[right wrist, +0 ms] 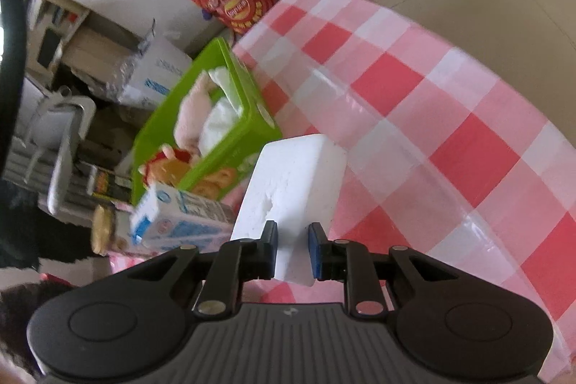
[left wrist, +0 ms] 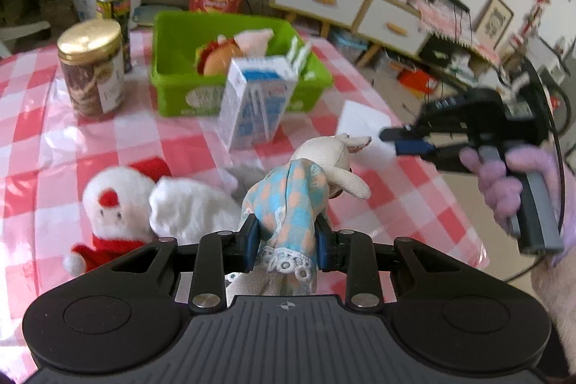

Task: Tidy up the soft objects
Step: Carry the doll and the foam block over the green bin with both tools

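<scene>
My left gripper (left wrist: 287, 237) is shut on a cream rabbit doll in a blue and orange checked dress (left wrist: 298, 193), held above the checked table. A Santa plush (left wrist: 115, 207) with a white soft piece lies on the table to its left. A green bin (left wrist: 230, 60) further back holds a burger plush and a pink plush. My right gripper (right wrist: 292, 245) is shut on a white foam sponge block (right wrist: 293, 182); it also shows in the left wrist view (left wrist: 414, 144) at the right. The bin shows in the right wrist view (right wrist: 230, 117) at the left.
A blue and white milk carton (left wrist: 255, 99) stands in front of the bin, also visible in the right wrist view (right wrist: 180, 222). A cookie jar with a gold lid (left wrist: 93, 71) stands at the left. A white sheet (left wrist: 363, 128) lies on the tablecloth (right wrist: 432, 117). Shelves stand beyond.
</scene>
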The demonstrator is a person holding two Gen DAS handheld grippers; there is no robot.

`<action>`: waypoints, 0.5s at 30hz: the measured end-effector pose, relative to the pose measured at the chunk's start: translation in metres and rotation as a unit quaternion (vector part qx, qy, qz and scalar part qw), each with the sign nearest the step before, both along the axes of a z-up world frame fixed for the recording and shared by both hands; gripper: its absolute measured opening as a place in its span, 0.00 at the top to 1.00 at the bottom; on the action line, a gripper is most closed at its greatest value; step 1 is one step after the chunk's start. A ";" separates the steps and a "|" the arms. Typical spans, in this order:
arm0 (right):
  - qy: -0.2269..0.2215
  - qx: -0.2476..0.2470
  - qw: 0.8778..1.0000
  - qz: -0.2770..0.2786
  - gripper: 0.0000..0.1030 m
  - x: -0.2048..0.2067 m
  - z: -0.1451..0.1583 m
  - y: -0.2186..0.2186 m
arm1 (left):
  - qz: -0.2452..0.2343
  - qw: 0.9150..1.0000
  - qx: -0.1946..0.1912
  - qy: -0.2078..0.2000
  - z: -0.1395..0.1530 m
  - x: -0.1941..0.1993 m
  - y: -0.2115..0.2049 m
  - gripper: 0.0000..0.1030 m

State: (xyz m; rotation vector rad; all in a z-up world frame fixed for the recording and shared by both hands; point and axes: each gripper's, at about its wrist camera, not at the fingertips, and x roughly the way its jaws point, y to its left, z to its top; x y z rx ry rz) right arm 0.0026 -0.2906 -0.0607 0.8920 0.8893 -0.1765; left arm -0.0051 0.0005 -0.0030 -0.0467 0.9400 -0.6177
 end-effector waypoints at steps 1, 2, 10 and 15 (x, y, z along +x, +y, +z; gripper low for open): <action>-0.006 0.004 1.000 -0.004 0.96 -0.001 0.003 -0.002 | 0.008 1.000 -0.004 -0.003 0.004 0.003 0.002 0.71; -0.013 0.006 1.000 -0.006 0.96 -0.002 0.006 -0.004 | 0.014 1.000 -0.008 -0.007 0.008 0.006 0.003 0.71; -0.067 0.018 0.997 -0.023 0.96 0.003 0.029 -0.009 | 0.066 0.997 -0.019 -0.031 0.038 0.049 0.005 0.71; -0.082 0.032 0.996 -0.030 0.96 0.020 0.028 -0.010 | 0.091 0.994 -0.009 -0.054 0.055 0.083 0.001 0.71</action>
